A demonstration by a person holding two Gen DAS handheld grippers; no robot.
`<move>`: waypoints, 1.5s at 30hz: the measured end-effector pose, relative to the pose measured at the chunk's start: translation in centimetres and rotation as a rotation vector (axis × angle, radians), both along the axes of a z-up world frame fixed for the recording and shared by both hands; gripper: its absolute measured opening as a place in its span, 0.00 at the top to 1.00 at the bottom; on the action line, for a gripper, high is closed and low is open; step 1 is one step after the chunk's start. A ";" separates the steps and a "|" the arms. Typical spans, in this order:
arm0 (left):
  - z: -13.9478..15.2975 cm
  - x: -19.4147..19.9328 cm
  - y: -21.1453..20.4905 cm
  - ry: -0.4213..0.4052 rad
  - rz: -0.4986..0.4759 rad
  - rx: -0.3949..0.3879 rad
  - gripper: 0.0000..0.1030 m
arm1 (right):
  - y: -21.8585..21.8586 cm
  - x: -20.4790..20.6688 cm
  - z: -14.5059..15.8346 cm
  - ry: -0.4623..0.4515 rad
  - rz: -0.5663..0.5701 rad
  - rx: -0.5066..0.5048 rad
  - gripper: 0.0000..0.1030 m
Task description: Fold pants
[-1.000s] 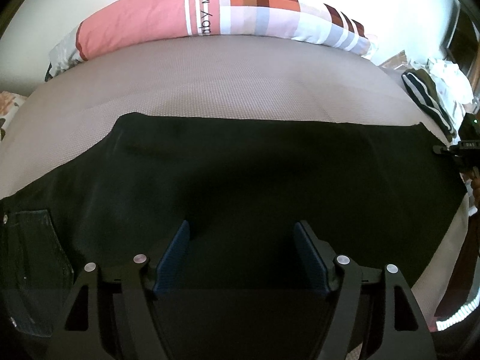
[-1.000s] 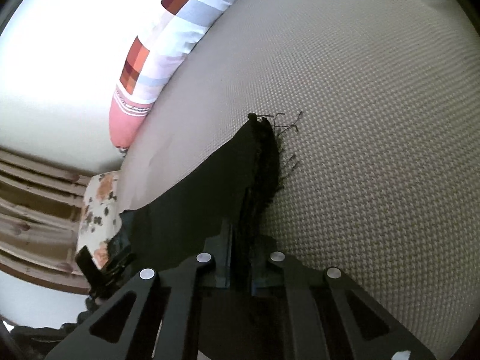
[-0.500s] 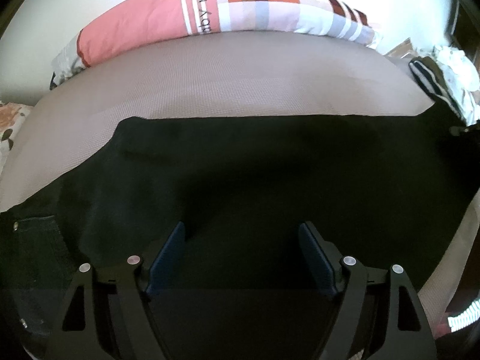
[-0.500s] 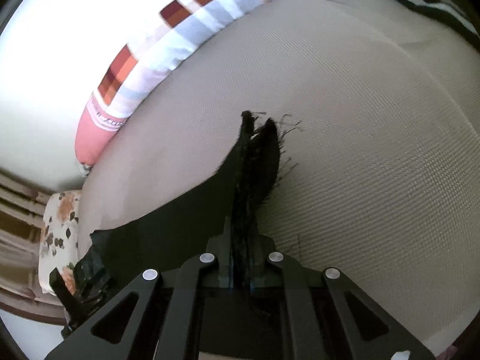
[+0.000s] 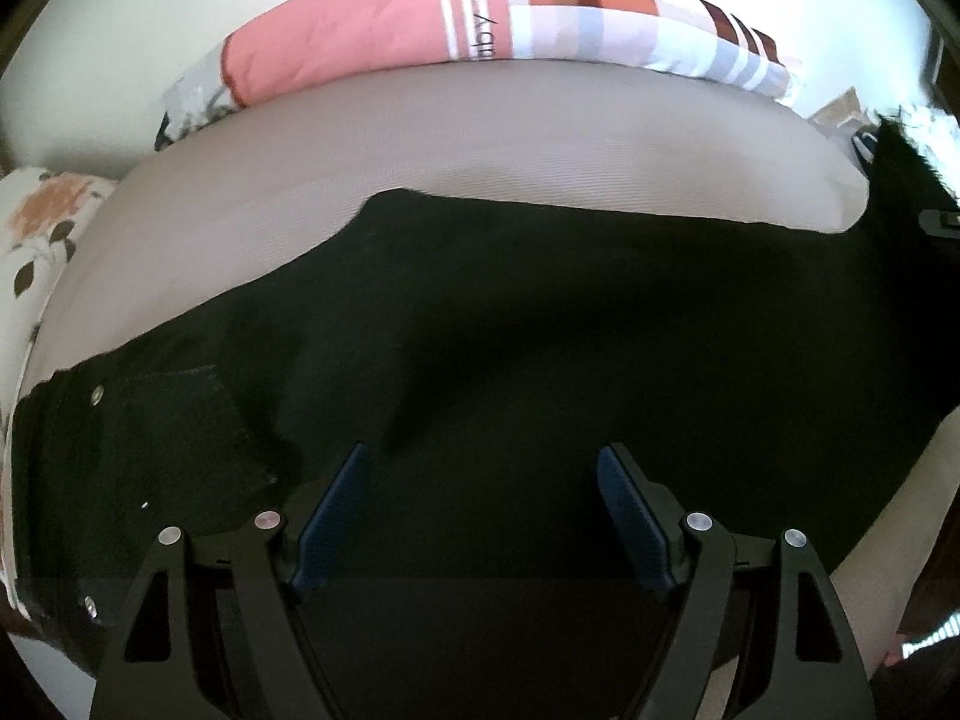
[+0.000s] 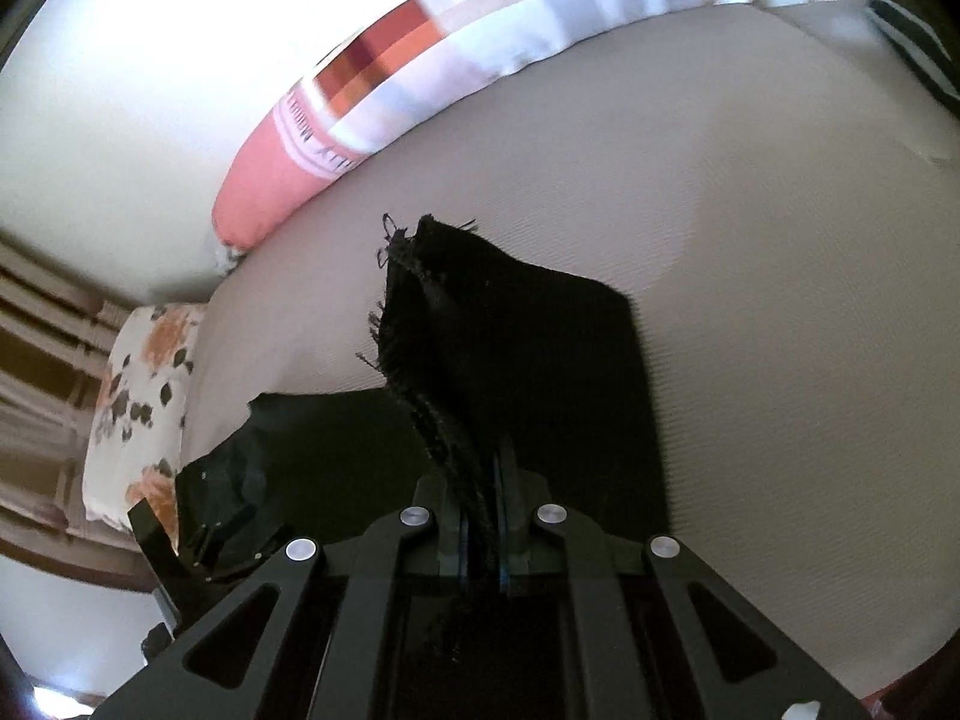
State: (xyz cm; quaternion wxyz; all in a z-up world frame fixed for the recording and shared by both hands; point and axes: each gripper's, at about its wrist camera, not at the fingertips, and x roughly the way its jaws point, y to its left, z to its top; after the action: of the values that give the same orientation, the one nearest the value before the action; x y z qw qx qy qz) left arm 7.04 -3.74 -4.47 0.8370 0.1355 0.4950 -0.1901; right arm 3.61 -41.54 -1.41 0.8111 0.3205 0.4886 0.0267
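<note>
Black pants (image 5: 540,324) lie flat across a beige bed, waistband and back pocket (image 5: 180,420) at the left. My left gripper (image 5: 480,516) is open and empty, just above the pants' near edge. My right gripper (image 6: 480,546) is shut on the frayed leg hem (image 6: 432,312) and holds it lifted off the bed, the cloth hanging in a fold below. In the left wrist view the raised hem (image 5: 900,180) shows at the far right beside the right gripper's body.
A long pink, white and checked bolster pillow (image 5: 480,18) lies along the wall at the back of the bed (image 5: 480,138). A floral pillow (image 6: 138,402) sits at the head end. Striped clothes (image 6: 912,48) lie at the foot end.
My right gripper has lifted the leg hem off the bed and carried it toward the waistband side. The left gripper has shifted slightly and stays open.
</note>
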 end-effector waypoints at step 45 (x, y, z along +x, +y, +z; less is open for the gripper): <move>3.3 0.4 8.1 0.121 0.070 -0.443 0.24 | 20.1 5.9 -5.1 0.021 0.238 0.201 0.59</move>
State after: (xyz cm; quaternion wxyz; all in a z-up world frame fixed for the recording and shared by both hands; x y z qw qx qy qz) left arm 7.45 4.36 -1.21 0.8212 -0.0801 0.4947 -0.2728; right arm 9.49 -21.45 -6.49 0.7607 0.3403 0.5266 0.1682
